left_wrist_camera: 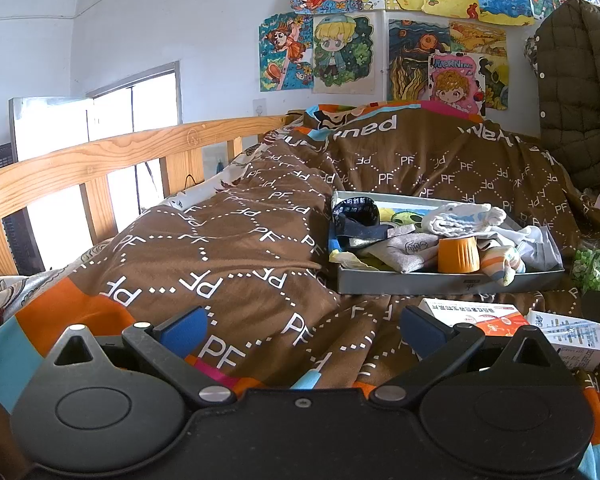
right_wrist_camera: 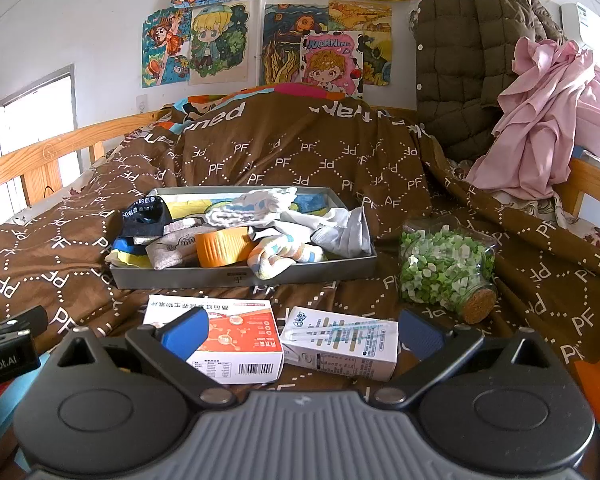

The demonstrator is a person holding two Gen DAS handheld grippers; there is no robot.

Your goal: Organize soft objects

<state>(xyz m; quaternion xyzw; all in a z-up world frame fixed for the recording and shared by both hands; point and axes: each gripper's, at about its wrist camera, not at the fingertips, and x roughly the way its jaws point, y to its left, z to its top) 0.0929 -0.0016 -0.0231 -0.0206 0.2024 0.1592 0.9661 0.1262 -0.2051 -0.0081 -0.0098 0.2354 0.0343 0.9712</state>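
Observation:
A grey tray (right_wrist_camera: 240,278) sits on the brown bedspread and also shows in the left wrist view (left_wrist_camera: 440,282). It holds socks and cloths: a dark sock (right_wrist_camera: 144,214), a grey cloth (right_wrist_camera: 172,250), a white towel (right_wrist_camera: 256,206), a striped sock (right_wrist_camera: 284,258), plus an orange cup (right_wrist_camera: 222,250). My left gripper (left_wrist_camera: 302,330) is open and empty, low over the bedspread, left of the tray. My right gripper (right_wrist_camera: 302,330) is open and empty above two boxes, in front of the tray.
An orange-white box (right_wrist_camera: 220,344) and a white box (right_wrist_camera: 340,344) lie before the tray. A corked jar of green bits (right_wrist_camera: 446,270) lies on its side to the right. A wooden rail (left_wrist_camera: 100,152) bounds the left. A jacket (right_wrist_camera: 460,60) and pink cloth (right_wrist_camera: 540,112) hang at back right.

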